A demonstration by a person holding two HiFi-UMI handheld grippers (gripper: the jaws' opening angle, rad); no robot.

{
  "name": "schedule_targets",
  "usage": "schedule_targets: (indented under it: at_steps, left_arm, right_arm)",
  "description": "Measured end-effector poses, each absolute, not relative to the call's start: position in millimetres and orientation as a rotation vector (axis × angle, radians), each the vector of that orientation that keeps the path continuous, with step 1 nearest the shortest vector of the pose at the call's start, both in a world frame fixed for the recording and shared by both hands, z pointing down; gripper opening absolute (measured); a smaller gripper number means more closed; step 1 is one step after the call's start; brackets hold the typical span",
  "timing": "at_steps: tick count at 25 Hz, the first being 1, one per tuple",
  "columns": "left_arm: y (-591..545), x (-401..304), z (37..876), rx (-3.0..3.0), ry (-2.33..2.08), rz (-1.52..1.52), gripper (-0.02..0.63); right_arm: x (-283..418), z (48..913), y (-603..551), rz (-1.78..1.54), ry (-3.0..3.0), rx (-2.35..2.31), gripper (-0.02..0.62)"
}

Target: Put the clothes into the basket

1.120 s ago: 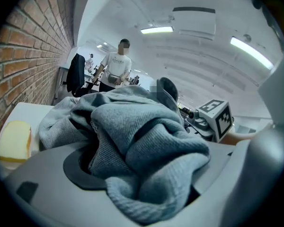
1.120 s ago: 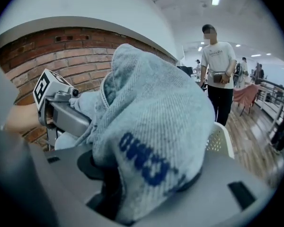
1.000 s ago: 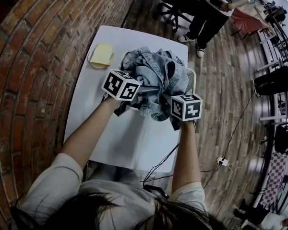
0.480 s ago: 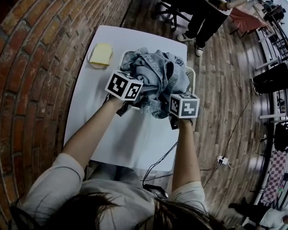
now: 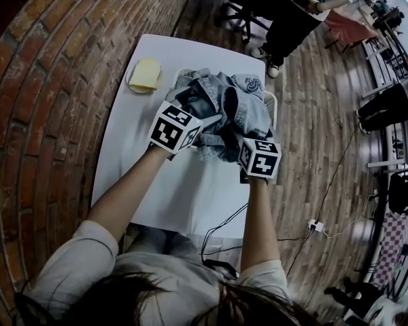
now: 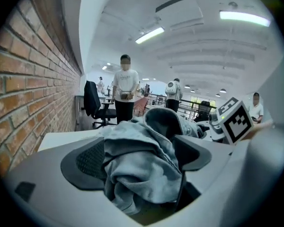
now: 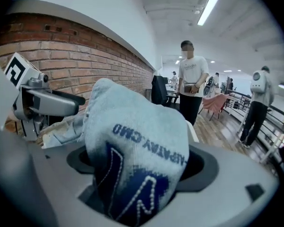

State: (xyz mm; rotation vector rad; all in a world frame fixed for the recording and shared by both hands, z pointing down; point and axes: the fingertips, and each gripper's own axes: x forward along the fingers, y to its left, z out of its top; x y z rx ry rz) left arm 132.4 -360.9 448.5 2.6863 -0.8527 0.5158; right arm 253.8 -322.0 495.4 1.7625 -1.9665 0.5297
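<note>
From where I stood, the denim clothes (image 5: 226, 104) were heaped in a loose, crumpled pile in the white basket (image 5: 271, 106). The pile rose over its rim and hid nearly all of it except a strip of latticed wall at the pile's 3 o'clock side. The basket sat on the white table (image 5: 180, 199) toward its far end, with the brick wall (image 5: 47, 87) running along the table's 9 o'clock side. At about 10 o'clock from the pile lay a small plate (image 5: 130, 85) with a yellow square (image 5: 145, 75) on it, well apart from the basket. The person had both tools pushed into the near edge of the heap. The left gripper (image 6: 139, 162) was at the pile's 7 o'clock and the right gripper (image 7: 137, 169) at its 5 o'clock. The left gripper's jaws stood wide apart. A bunched fold of grey-blue cloth lay between them and spilled down into the gap, but the pads were not squeezing it. The right gripper's jaws had just been opening and also stood wide. A pale piece with a dark blue stitched patch and a line of lettering humped up between them, resting there loose. A dark cable (image 5: 224, 231) trailed off the table's near edge at 6 o'clock. Beyond the table, at 12 to 1 o'clock, a person (image 6: 125, 94) in a white top stood on the wooden floor near a dark chair (image 6: 92, 103).
</note>
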Motion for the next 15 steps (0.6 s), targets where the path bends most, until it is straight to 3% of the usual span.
schedule_targets:
  at_steps: [8, 9, 15]
  left_arm:
    - [-343.1, 128.4, 440.2, 2.696, -0.907, 0.376, 0.456]
    - [-341.4, 127.1, 438.8, 2.697, -0.919, 0.356, 0.456]
    - [-336.3, 126.0, 427.4, 2.718, -0.938, 0.273, 0.454]
  right_arm:
    - [246.3, 462.1, -303.7, 0.359, -2.170, 1.830, 0.529]
    - [247.0, 452.4, -301.5, 0.327, -2.206, 1.869, 0.569]
    - [239.0, 428.6, -305.0, 0.250, -2.245, 1.917, 0.571]
